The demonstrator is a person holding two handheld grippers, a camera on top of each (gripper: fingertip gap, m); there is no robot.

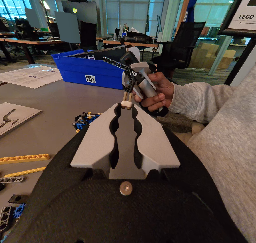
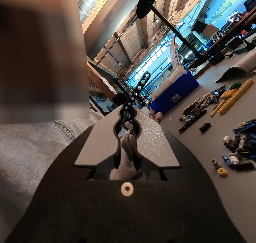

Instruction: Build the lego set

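- The black bent beam point(image 1: 121, 71), a Lego piece with a row of round holes, is held in the air above the near edge of the table point(image 1: 58, 98), clamped between the jaws of the right hand-held gripper point(image 2: 128, 111).
- Just below the beam's lower end, a small white connector with two tan pins point(image 1: 126, 102) is pinched at the fingertips of the left hand-held gripper point(image 1: 126, 106); its pins point up towards the beam, and I cannot tell whether they touch it.
- In the left wrist view, a hand point(image 1: 156, 92) in a grey sleeve grips the right hand-held gripper's handle, right of the beam.
- Behind the beam stands a blue bin point(image 1: 88, 70) on the table, a square marker tag on its front.
- Below and left of the beam lies a pile of small blue, black and yellow pieces point(image 1: 84, 120).
- Further left of the beam are an open instruction booklet point(image 1: 15, 118) and a printed sheet point(image 1: 30, 75).
- Nearer the camera, left of the beam, lie a long yellow beam point(image 1: 25, 158) and a thin yellow rod point(image 1: 25, 172), with a blue gear point(image 1: 18, 210) close to the picture's edge.
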